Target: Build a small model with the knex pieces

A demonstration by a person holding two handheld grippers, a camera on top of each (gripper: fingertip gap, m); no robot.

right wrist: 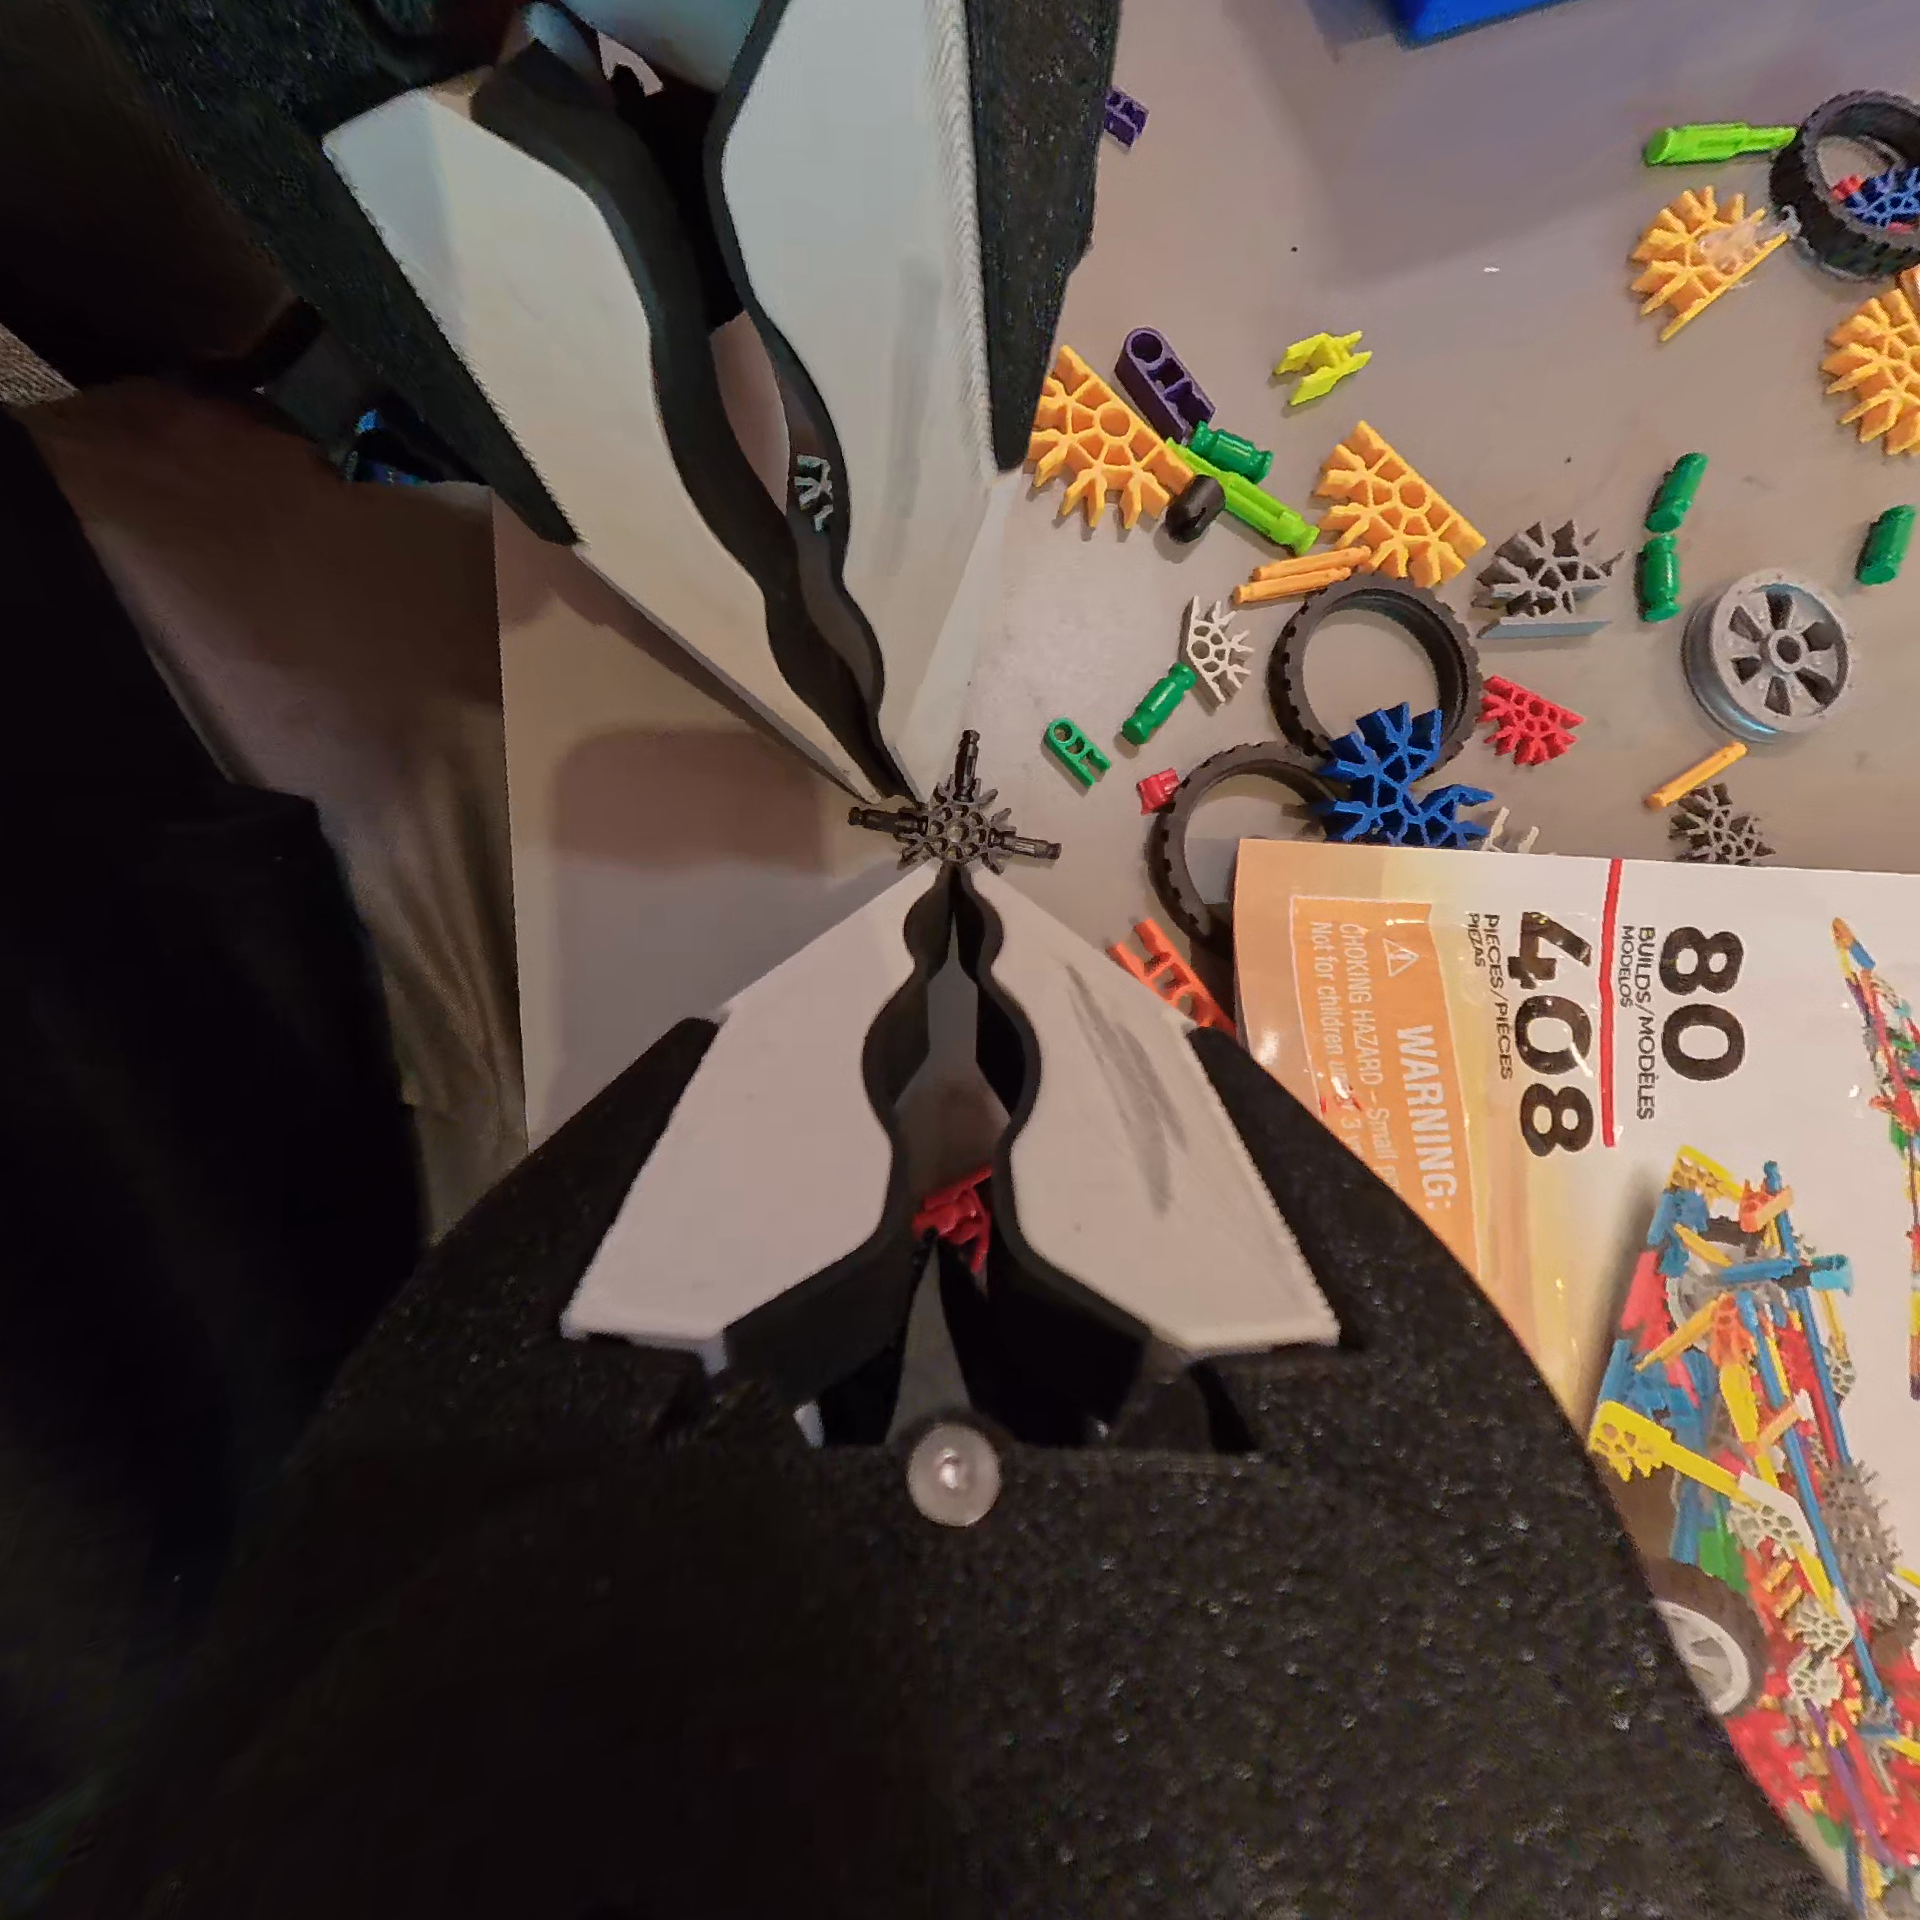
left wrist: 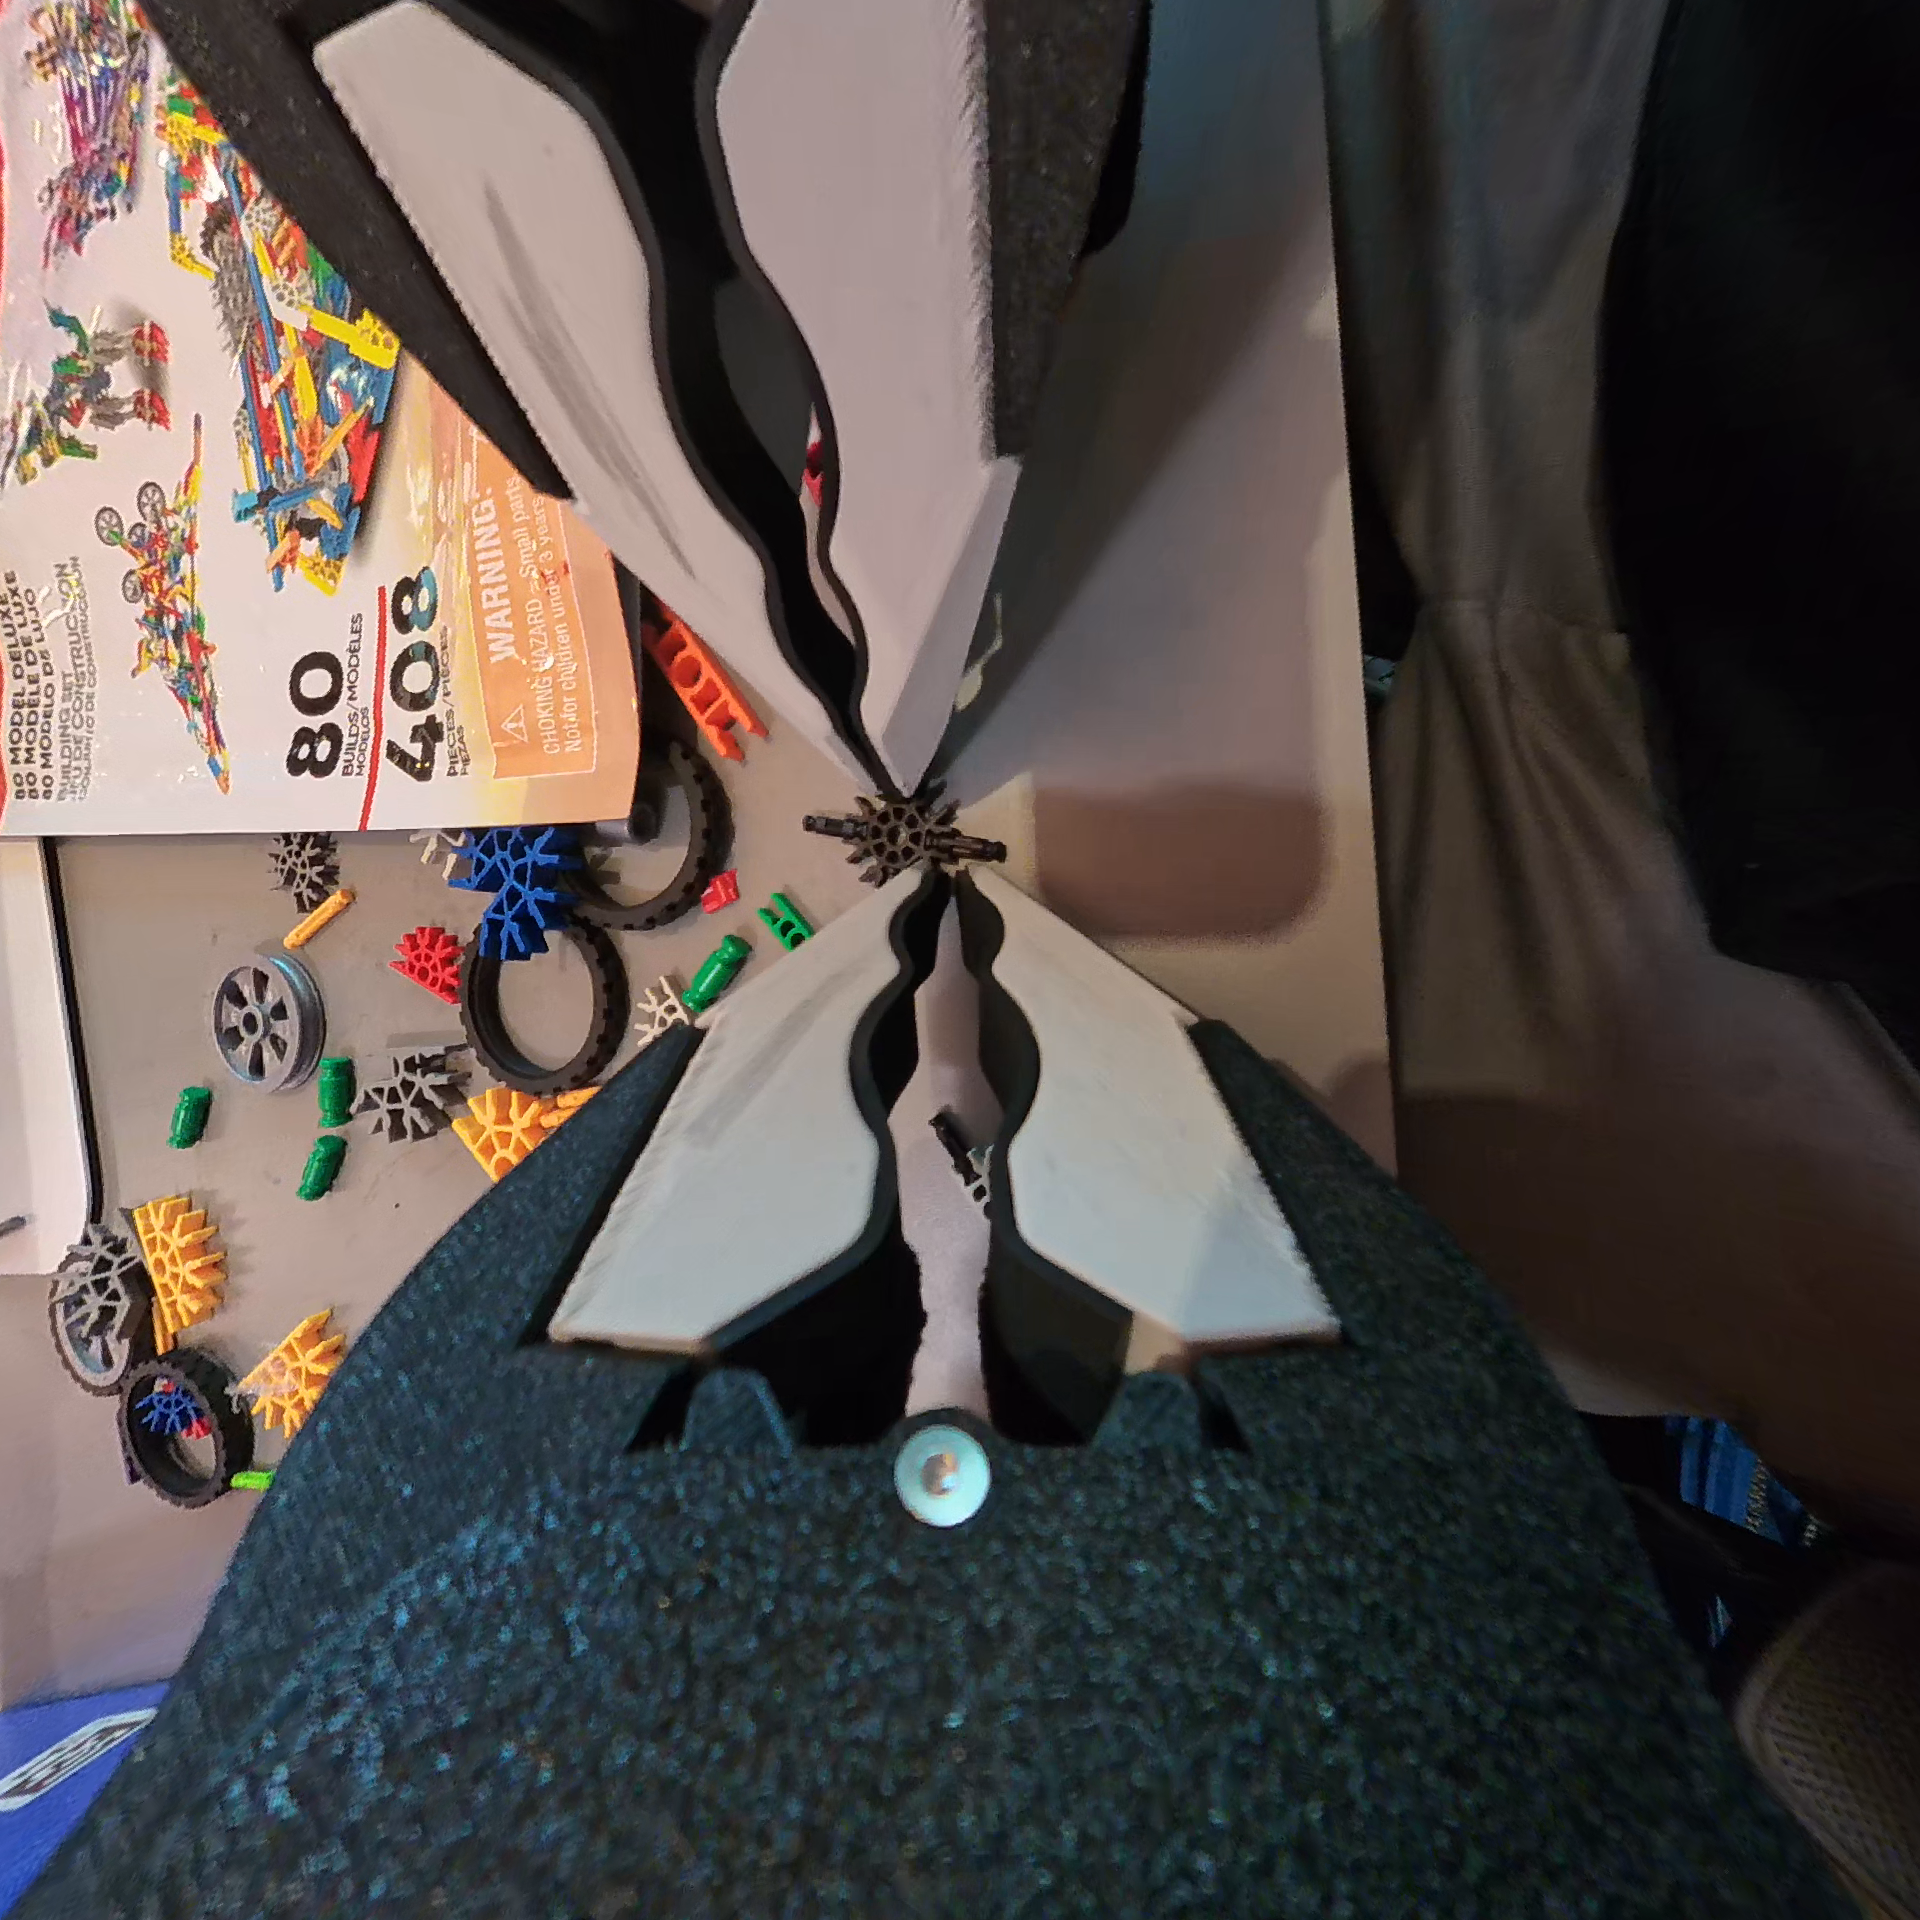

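Left gripper (left wrist: 940, 881) and right gripper (right wrist: 954, 878) — both pinched closed on one black snowflake connector (left wrist: 902, 836) (short rods attached) — above the grey table (right wrist: 1299, 208), loose parts nearby.

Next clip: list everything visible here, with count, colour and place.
black connector: one, black, short rods plugged in, pinched between both gripper tips
tyres: three, black, table's right side
wheel hub: one, grey, beyond the tyres
fan connectors: four, yellow, scattered
short rods: several, green, scattered
printed sheet: one, multicoloured, near right
table: one, grey
left gripper: shut on black connector
right gripper: shut on black connector
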